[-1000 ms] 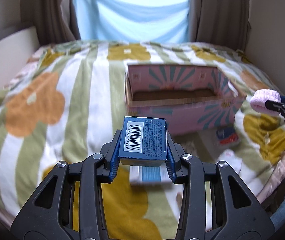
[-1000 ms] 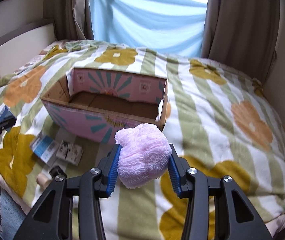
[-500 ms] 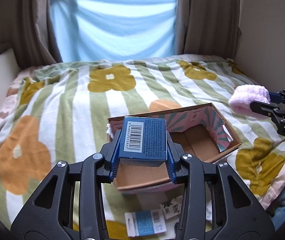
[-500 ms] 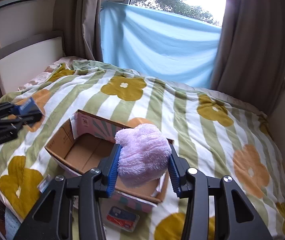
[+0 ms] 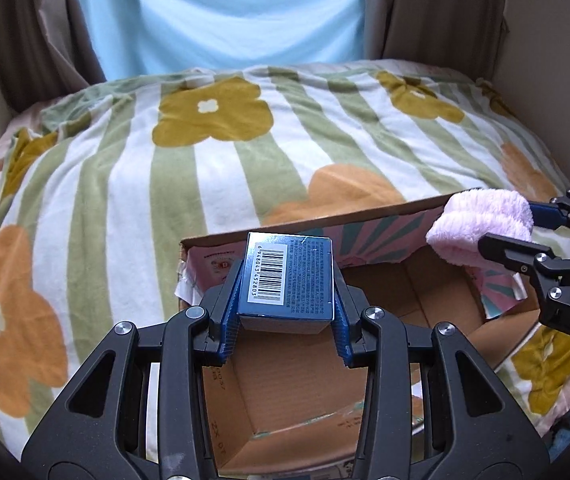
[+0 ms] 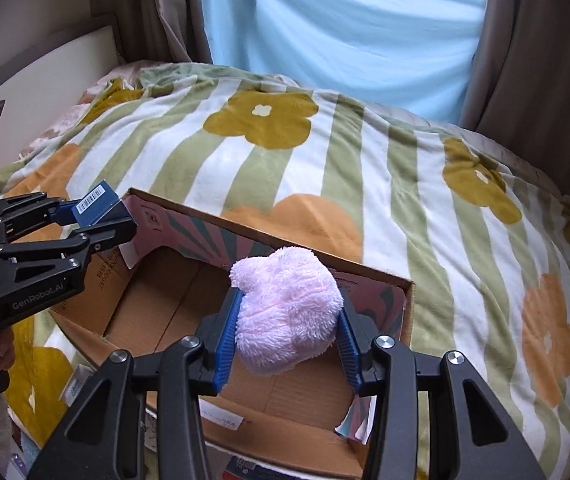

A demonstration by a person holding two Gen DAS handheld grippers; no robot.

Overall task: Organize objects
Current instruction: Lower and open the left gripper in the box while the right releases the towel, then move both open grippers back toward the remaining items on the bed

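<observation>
My left gripper [image 5: 285,300] is shut on a blue box with a barcode [image 5: 285,280] and holds it above the near left part of an open cardboard box [image 5: 297,392] with pink patterned sides. My right gripper [image 6: 287,332] is shut on a fluffy pink plush [image 6: 289,312] and holds it over the same cardboard box [image 6: 165,308]. The plush [image 5: 481,220] and right gripper [image 5: 525,236] show at the right of the left wrist view. The blue box [image 6: 95,202] in the left gripper [image 6: 105,216] shows at the left of the right wrist view. The cardboard box looks empty inside.
The box sits on a bed with a striped flower blanket [image 5: 125,200]. A light blue cloth [image 6: 345,32] and brown curtains hang behind. Small packets [image 6: 245,468] lie on the blanket by the box's near side. A headboard [image 6: 45,68] is at the left.
Both grippers have moved forward and down over the open cardboard box, still holding their objects. The box interior now fills the lower part of both views.
</observation>
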